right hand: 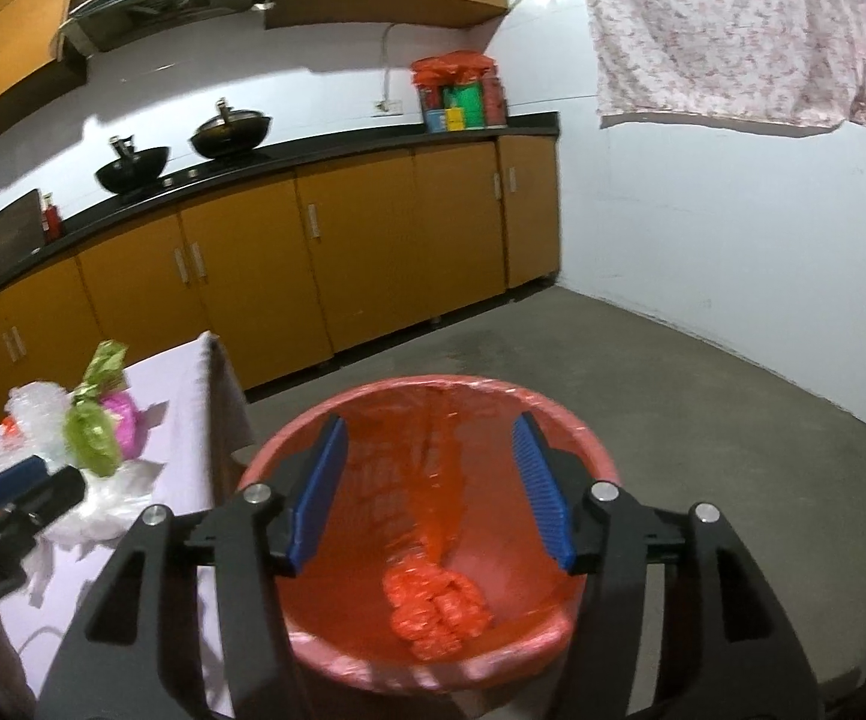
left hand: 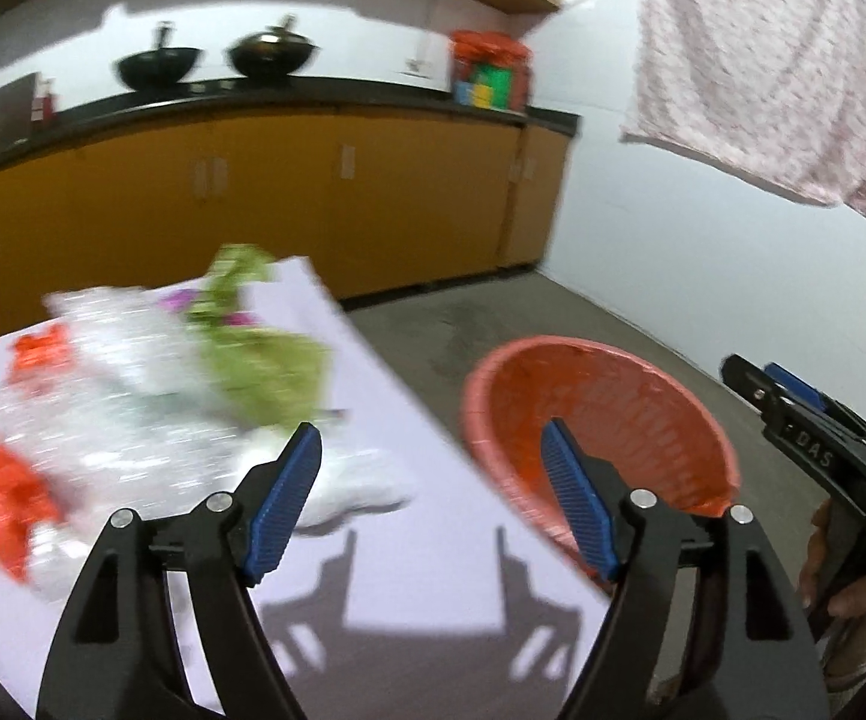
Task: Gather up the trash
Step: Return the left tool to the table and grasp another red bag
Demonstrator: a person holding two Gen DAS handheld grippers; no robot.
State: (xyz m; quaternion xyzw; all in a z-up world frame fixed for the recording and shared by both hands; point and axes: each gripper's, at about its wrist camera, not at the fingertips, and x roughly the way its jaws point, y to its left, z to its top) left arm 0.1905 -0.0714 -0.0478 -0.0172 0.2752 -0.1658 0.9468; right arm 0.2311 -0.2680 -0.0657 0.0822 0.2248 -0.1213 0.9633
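Our right gripper point(right hand: 430, 492) hangs directly over the red bin point(right hand: 559, 438), its blue fingers point(right hand: 544, 489) spread wide and holding nothing, tipped down so we look straight into the bin. Crumpled red plastic point(right hand: 436, 606) lies at the bottom inside the orange liner. Our left gripper point(left hand: 433, 504) is also wide apart and empty, poised low over the near right part of the table point(left hand: 433, 570), with its right finger overlapping the bin's rim in that view.

The trash sits on the table's left and far part: a clear crinkled plastic bag point(left hand: 109, 372) with red print, a green wrapper point(left hand: 265, 360) and a pink wrapper point(right hand: 121, 426) just behind, and a white bag point(left hand: 355, 480) nearest the left fingers. The left wrist view is blurred, so finer detail is lost.

The bin stands on the floor just beside the table's right edge. Beyond it, bare concrete floor point(right hand: 703, 396) runs open to the white wall point(right hand: 733, 228) and yellow cabinets point(right hand: 361, 252).
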